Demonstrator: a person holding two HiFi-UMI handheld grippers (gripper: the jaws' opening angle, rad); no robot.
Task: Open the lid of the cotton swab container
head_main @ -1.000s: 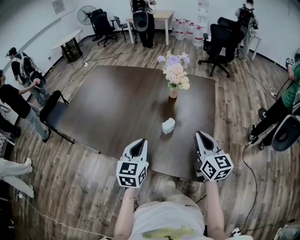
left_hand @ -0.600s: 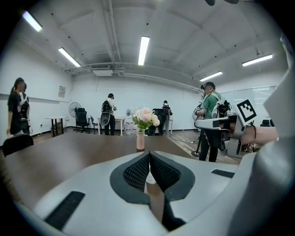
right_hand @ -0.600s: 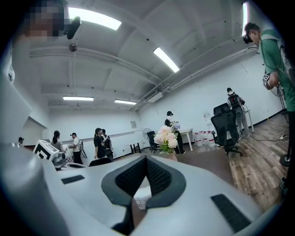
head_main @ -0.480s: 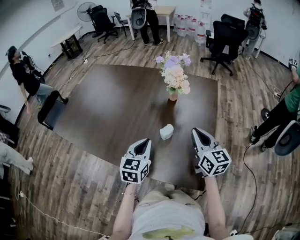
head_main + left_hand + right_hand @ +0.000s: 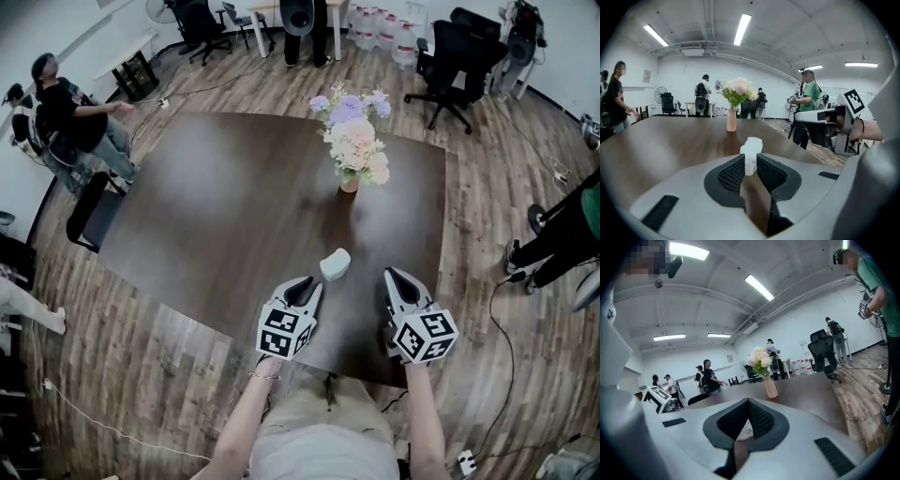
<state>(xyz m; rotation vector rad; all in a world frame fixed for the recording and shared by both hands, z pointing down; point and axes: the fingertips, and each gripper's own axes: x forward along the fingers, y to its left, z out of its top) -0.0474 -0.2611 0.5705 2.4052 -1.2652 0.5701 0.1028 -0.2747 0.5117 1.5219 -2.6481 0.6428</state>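
Nothing is done yet: the cotton swab container (image 5: 335, 264) stands unopened near the front edge of the table (image 5: 234, 206), just ahead of the left hand-held gripper (image 5: 303, 285), whose jaws have just been opening to a narrow, empty gap, while the right hand-held gripper (image 5: 394, 276) is closed on nothing.

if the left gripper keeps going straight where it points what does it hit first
Most likely the white cotton swab container, which sits dead ahead, seen through the gap of the left gripper. Its fingers have just been opening, with nothing between them yet.
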